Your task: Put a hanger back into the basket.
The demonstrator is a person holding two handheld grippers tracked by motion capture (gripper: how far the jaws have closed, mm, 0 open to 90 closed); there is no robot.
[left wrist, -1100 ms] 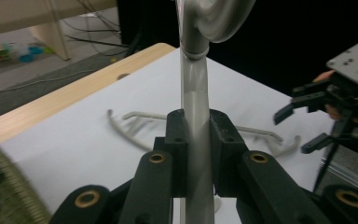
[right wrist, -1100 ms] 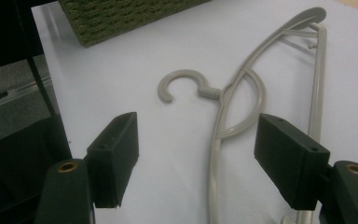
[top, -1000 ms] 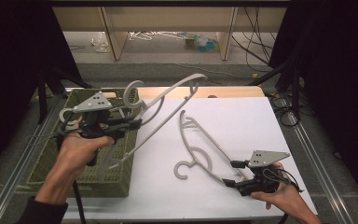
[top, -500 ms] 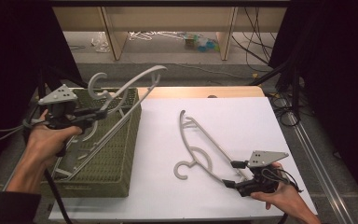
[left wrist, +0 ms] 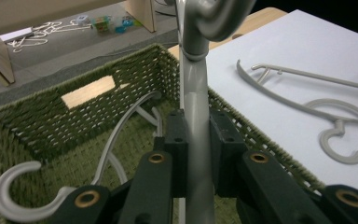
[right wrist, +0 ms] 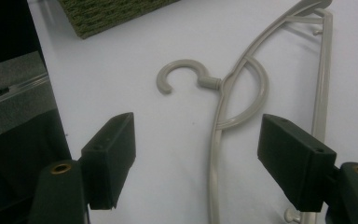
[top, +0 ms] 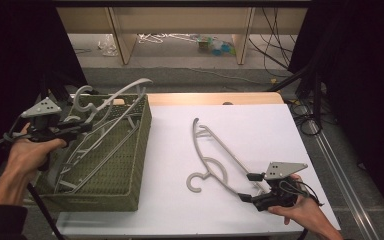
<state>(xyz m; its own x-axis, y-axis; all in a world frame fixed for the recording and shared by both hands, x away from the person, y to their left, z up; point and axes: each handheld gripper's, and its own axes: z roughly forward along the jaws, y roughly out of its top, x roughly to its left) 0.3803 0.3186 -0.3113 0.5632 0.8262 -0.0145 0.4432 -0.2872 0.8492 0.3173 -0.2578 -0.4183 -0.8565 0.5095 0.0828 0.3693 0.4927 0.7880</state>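
My left gripper (top: pixel 84 127) is shut on a grey plastic hanger (top: pixel 126 93), gripping it near the neck (left wrist: pixel 195 100). That hanger tilts over the green woven basket (top: pixel 139 150), its lower end down inside among other hangers. In the left gripper view, one of those hangers shows its hook (left wrist: pixel 14 205) in the basket (left wrist: pixel 93 77). A second grey hanger (top: pixel 215 152) lies flat on the white table (top: pixel 260 125). My right gripper (top: pixel 248 186) rests open at the table's front right, jaws astride that hanger's lower arm (right wrist: pixel 216 154), not touching it.
The basket stands at the table's left edge. Cables and dark stands (top: pixel 305 95) line the right side. Beyond the table, wooden legs (top: pixel 120 35) and loose items (top: pixel 215 45) stand on the floor.
My left hand has carried its hanger leftward and down, from above the basket's right rim to over the basket's left side. The right gripper and the table hanger have stayed put.
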